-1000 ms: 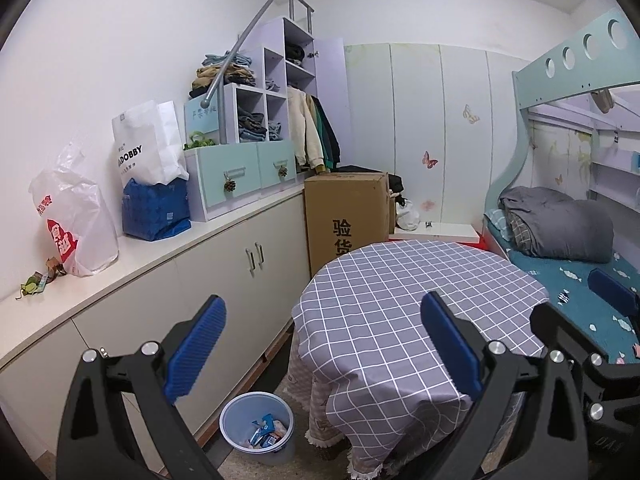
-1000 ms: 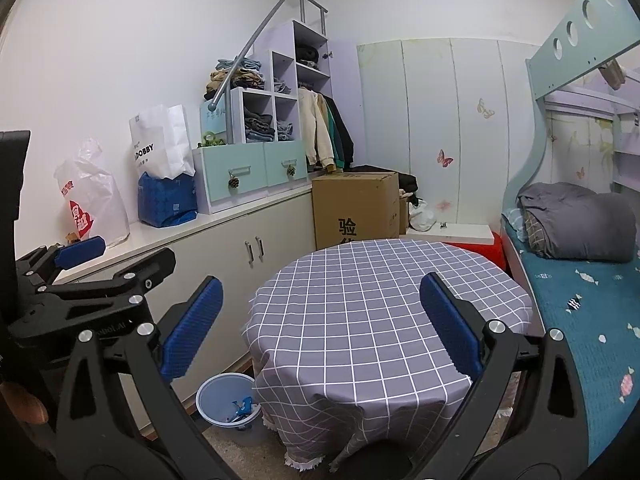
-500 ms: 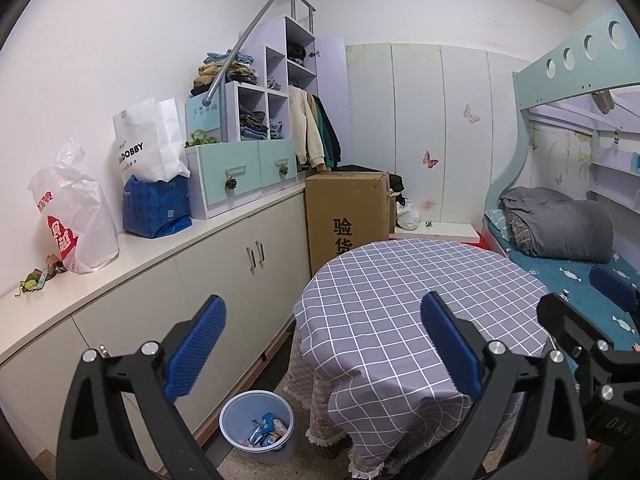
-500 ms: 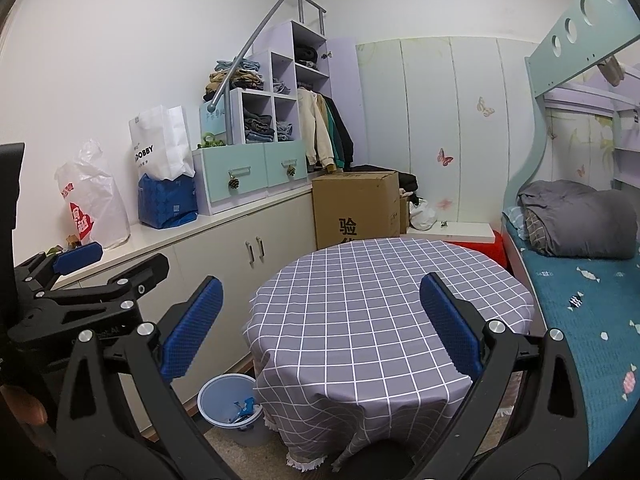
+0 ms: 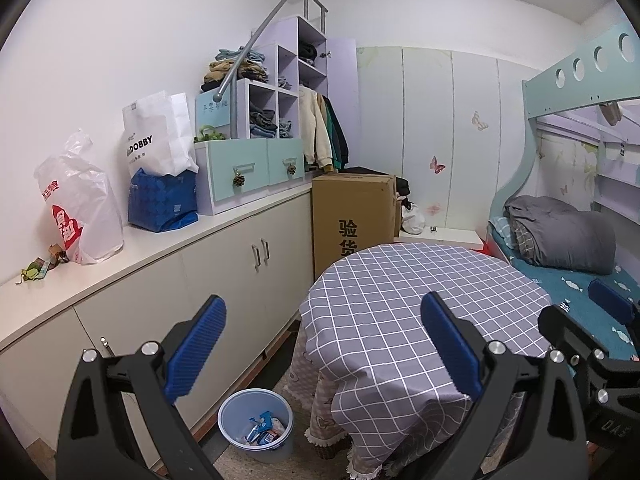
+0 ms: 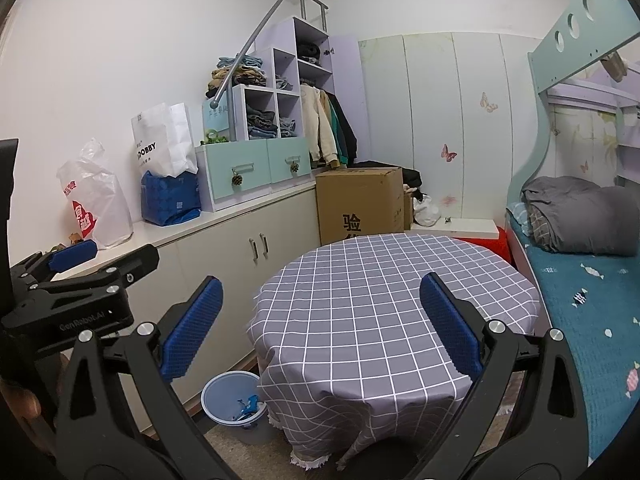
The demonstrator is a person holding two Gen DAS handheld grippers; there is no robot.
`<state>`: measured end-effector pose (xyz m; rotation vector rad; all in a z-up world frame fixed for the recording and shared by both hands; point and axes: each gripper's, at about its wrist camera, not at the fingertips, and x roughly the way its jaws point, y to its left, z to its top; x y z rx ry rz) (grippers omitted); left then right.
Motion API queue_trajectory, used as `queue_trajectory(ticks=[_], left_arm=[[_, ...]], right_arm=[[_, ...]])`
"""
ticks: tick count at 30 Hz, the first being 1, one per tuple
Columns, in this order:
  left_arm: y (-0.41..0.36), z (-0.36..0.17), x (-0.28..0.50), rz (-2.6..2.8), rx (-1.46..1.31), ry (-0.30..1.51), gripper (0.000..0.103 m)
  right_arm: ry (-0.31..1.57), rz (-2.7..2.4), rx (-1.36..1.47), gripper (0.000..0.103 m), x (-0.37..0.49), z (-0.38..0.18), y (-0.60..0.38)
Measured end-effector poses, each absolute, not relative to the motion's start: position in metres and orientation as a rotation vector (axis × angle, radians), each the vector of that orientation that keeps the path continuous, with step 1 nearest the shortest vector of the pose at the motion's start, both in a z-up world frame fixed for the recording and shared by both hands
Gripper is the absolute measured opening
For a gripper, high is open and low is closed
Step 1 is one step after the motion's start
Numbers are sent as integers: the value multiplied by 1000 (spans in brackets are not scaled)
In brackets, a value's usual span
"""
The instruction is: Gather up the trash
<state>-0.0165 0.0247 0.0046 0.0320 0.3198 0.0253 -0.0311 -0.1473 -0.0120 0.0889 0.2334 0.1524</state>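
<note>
1. The person is holding both grippers up in front of the round bench with the grey checked cloth, and neither is carrying anything. The left gripper is standing released, its blue pads wide apart with only the room showing between them; the right gripper is standing just as wide and just as bare.

2. The blue bin is sitting on the floor, tucked between the white cabinet run and the hanging edge of the cloth. Wrappers are already lying in it: blue and white packets, visible from the left wrist view.

3. The top of the bench is showing no litter at all, so I judge the collecting there to be finished, or close to it, and the person to be looking about for whatever is left.

4. The likeliest remaining trash is the small heap of scraps lying on the cabinet top at its near end, just beside the white plastic bag with red print. It is too small for me to tell what it is made of.

5. If that is the target, the next move is calling for the left gripper to be swinging out to that side, coming down over the scraps with the pads open, closing on them, then carrying them to the bin below.

6. The bag is standing close by, so the approach is needing care not to snag it.
</note>
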Motion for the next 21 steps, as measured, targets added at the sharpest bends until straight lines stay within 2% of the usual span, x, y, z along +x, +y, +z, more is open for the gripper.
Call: queue_trajectory(ticks=[21], left_arm=[[31, 2, -21, 38, 11, 319, 96]], right_arm=[[238, 161, 81, 97, -31, -14, -140]])
